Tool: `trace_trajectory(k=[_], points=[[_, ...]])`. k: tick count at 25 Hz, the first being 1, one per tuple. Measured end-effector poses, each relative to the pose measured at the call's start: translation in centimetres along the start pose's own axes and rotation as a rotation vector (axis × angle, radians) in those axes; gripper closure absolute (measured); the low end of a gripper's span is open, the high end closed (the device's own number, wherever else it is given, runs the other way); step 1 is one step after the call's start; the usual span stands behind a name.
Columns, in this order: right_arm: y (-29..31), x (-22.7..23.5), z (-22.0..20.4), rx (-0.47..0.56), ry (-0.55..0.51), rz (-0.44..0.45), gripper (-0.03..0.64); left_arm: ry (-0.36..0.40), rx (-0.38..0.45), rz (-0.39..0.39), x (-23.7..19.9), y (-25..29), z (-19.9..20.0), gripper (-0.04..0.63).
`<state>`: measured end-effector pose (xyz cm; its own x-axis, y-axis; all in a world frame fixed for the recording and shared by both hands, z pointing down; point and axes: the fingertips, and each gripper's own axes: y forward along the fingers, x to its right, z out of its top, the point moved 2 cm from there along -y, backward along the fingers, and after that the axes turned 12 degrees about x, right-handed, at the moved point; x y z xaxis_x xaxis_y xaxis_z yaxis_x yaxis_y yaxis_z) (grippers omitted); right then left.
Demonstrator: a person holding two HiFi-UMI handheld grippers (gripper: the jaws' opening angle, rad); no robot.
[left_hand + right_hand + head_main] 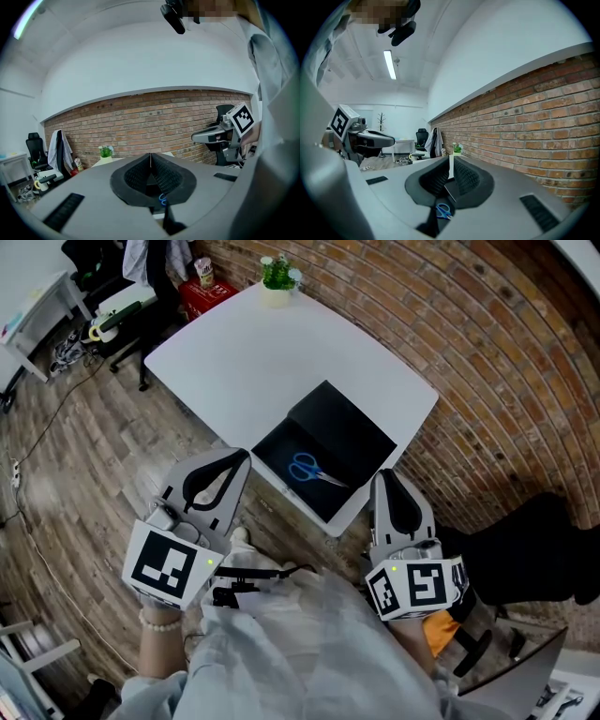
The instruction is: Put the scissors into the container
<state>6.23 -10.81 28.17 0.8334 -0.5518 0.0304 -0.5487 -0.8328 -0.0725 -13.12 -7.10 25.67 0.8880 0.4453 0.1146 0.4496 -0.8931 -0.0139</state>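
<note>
The left gripper (pixel 246 457) and right gripper (pixel 382 476) have their fingers closed on nothing. Just ahead of them, the scissors (pixel 309 470) lie in the container (pixel 361 432) at the tabletop (pixel 262 362) edge, so a nudge could tip it off.

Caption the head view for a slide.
Blue scissors lie in the black container on the white table; left claw and right claw hover shut near it.

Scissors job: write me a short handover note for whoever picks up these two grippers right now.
Left gripper: jaws together, empty, just off the near edge of the table.
Right gripper: jaws all but together, empty, by the container's near corner.
Scissors: blue-handled, lying flat inside the black container, which sits at the table's near edge.
Done: the scissors are in the container.
Left: nothing of the named task, as far as the views show.
</note>
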Motion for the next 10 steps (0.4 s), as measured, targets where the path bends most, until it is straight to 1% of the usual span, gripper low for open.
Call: trace_trajectory(k=[10], points=[[-0.19,-0.05,-0.26,-0.013,0.0,0.007,0.56,0.019,-0.006,-0.002,0.44,0.04,0.17,0.575]])
